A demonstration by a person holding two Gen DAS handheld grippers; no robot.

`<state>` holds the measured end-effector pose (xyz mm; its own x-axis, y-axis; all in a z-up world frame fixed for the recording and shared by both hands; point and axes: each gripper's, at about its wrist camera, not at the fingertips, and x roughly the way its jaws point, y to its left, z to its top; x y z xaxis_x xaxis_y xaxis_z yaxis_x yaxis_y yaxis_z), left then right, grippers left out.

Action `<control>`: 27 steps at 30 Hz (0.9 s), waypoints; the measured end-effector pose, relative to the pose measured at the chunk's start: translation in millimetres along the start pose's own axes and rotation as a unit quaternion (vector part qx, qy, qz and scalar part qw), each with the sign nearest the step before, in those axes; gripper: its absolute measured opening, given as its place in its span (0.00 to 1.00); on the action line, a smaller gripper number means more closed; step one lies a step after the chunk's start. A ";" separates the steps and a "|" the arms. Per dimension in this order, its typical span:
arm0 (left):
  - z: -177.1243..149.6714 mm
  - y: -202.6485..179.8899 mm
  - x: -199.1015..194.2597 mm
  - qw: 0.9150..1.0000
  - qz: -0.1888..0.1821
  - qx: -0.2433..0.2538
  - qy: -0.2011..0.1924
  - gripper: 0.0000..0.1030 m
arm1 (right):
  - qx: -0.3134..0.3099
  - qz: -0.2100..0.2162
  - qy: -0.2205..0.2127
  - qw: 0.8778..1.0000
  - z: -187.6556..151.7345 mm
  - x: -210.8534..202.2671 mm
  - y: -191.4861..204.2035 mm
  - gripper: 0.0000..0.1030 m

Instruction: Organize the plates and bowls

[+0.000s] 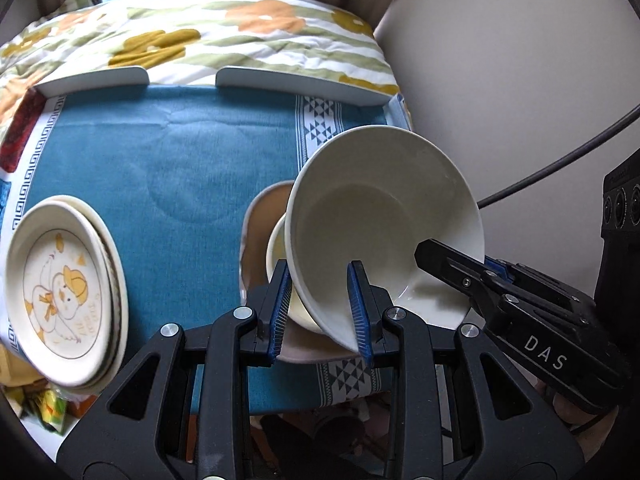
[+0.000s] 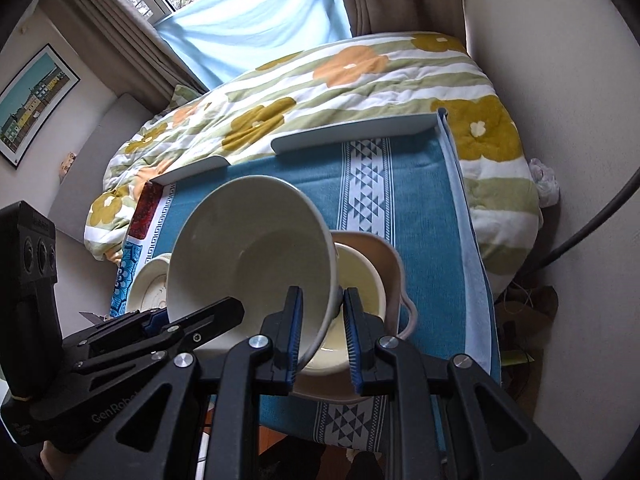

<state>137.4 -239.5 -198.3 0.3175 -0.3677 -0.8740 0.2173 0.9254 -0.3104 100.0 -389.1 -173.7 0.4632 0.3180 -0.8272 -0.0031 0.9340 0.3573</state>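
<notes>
Currently both claws clamp one large white bowl (image 1: 380, 216) by opposite sides of its rim. Left claw (image 1: 322, 312) pinches the rim's left wall, blue pads either side of it; right claw (image 2: 322, 336) pinches the right wall the same way. Bowl hangs tilted, mouth toward the cameras, over a smaller cream bowl (image 2: 360, 280) that sits nested in a tan handled dish (image 2: 390, 264) at the near right of the table (image 1: 180, 160).

Risks, judged: a thin rim pinch on glazed ware could slip if the two hands drift apart or twist unevenly. Lowered while tilted, the big bowl could knock the cream bowl's rim or wedge crooked. The nest sits close to the table's near edge, so a nudge could push it off.

Pose: both claws angle steeply downward from the near side, converging on the bowl. A bit of the person's hand shows under the right claw's body.

Left, near: a stack of plates (image 1: 64, 280), duck-print one on top. Far beyond the table lies a floral quilt (image 1: 240, 32), on what looks like a bed.
</notes>
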 end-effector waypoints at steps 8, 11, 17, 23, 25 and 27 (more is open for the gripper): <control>-7.8 -1.6 30.1 0.999 0.030 0.020 0.034 0.25 | 0.000 -0.015 0.025 1.000 -15.0 28.2 -12.2 0.18; -7.8 -6.0 39.5 0.998 0.046 0.035 0.038 0.25 | 0.001 -0.019 0.024 1.000 -17.3 33.0 -15.2 0.18; -7.7 -11.9 48.3 0.995 0.070 0.058 0.037 0.25 | -0.013 -0.031 0.018 0.999 -22.4 38.6 -17.1 0.18; -7.0 -21.2 52.2 0.990 0.107 0.090 0.031 0.25 | -0.023 -0.038 0.017 0.999 -24.7 40.3 -15.7 0.18; -7.0 -22.5 52.7 0.989 0.113 0.095 0.031 0.25 | -0.022 -0.037 0.016 0.999 -25.1 40.4 -16.7 0.18; -6.4 -23.6 52.9 0.987 0.119 0.099 0.030 0.25 | -0.023 -0.038 0.017 0.999 -25.2 40.4 -15.2 0.18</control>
<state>143.2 -280.2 -239.6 0.3271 -0.1300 -0.9360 0.3214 0.9467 -0.0192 96.4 -386.4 -223.5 0.4336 0.2514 -0.8653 -0.0102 0.9616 0.2742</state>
